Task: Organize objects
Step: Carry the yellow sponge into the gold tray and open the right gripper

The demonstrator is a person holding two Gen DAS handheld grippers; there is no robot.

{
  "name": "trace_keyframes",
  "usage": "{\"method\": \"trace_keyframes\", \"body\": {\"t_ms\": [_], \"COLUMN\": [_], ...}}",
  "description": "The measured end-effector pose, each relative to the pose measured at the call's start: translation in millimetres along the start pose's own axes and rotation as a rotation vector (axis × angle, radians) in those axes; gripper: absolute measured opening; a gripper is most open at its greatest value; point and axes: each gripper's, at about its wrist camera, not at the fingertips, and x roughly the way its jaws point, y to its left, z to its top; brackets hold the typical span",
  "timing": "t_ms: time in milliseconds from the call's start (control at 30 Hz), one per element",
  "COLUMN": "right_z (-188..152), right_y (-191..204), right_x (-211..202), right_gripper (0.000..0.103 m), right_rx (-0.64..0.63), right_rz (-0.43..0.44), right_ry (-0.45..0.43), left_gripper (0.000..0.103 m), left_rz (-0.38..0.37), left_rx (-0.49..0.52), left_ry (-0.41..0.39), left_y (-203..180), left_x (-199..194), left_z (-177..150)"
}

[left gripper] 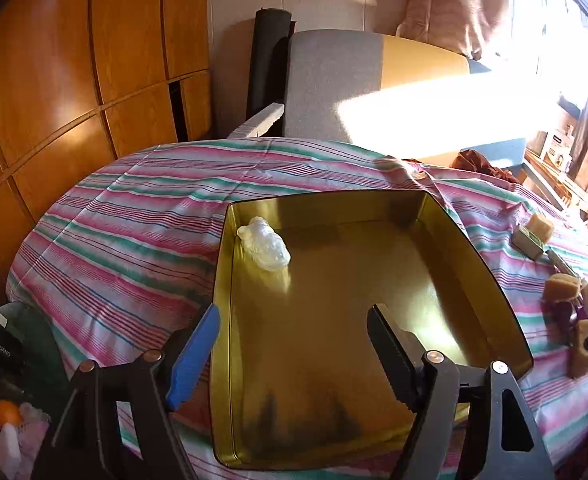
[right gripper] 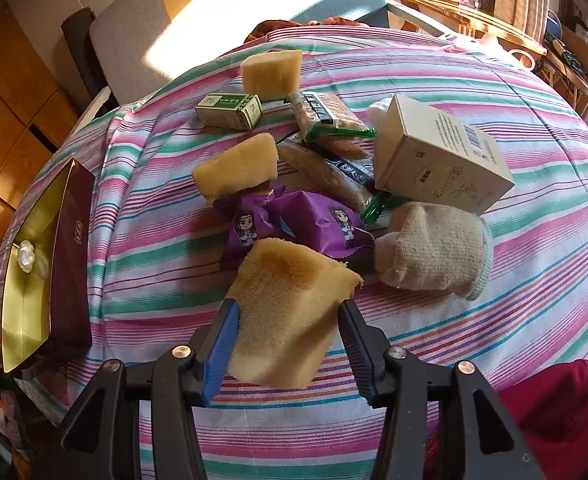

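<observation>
The left gripper [left gripper: 294, 352] hangs over the near end of a gold-lined tin box [left gripper: 494, 280], its jaws spread apart with nothing between them; one finger carries a blue pad [left gripper: 192, 356], the other a black ribbed one. At about 11 o'clock inside the box, near its far left corner, lies a small clear plastic wad [left gripper: 264, 246], resting on the floor close to the left wall. The box sits on a striped tablecloth [left gripper: 134, 220] of pink, green and white.

The right gripper [right gripper: 288, 340] is clamped on a tan sponge block [right gripper: 290, 308], both pads pressing its sides, the block tilted just above the cloth. Just beyond it, at 12 o'clock, lie two purple snack packets [right gripper: 294, 220] touching each other. At 2 o'clock a knitted grey sock [right gripper: 438, 248] lies beside them. Farther on, a second sponge block [right gripper: 238, 168] overlaps the purple packets at 11 o'clock, and a white carton [right gripper: 434, 152] stands tilted at 1 o'clock. Between those lie clear-wrapped biscuit packs [right gripper: 326, 116]. Beyond, a small green box [right gripper: 230, 112] lies on its side, and a third sponge block [right gripper: 272, 70] stands farthest, just behind it. The tin box's maroon outer wall [right gripper: 72, 260] shows at 9 o'clock, well apart from the pile.
</observation>
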Motion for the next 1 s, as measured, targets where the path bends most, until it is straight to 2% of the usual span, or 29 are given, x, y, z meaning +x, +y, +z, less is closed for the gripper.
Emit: {"method": "trace_keyframes", "body": {"t_ms": [100,233,533,767,1000], "right_z": [-1.7,-5.4,-13.5,-14.8,-11.7], "right_y": [3.8,15.3,21.8,54.1,130.9], "right_x": [2.7,1.6,-16.7,-49.0,-62.3], "right_gripper": [0.051,0.045,0.041,0.041,0.041], "right_rx": [-0.024,-0.083,-0.086,-0.14,-0.288], "right_rz": [0.008,-0.014,-0.003,0.081,0.222], "right_ry": [0.014,0.007,-0.034,-0.097,-0.111], "left_gripper": [0.077,0.077,0.078,0.078,0.078], "left_rz": [-0.01,-0.03,-0.037,-0.036,-0.015], "left_rx": [0.012,0.016,0.01,-0.022,-0.08], "left_ry": [-0.004,0.0,0.016,0.034,0.028], "left_y": [-7.9,-15.0,-14.2,-4.2,18.2], "left_x": [-9.9,-16.3,-19.4,-16.7,-22.7], "left_z": [-9.2,-17.8,-30.0,-36.9,-40.6]}}
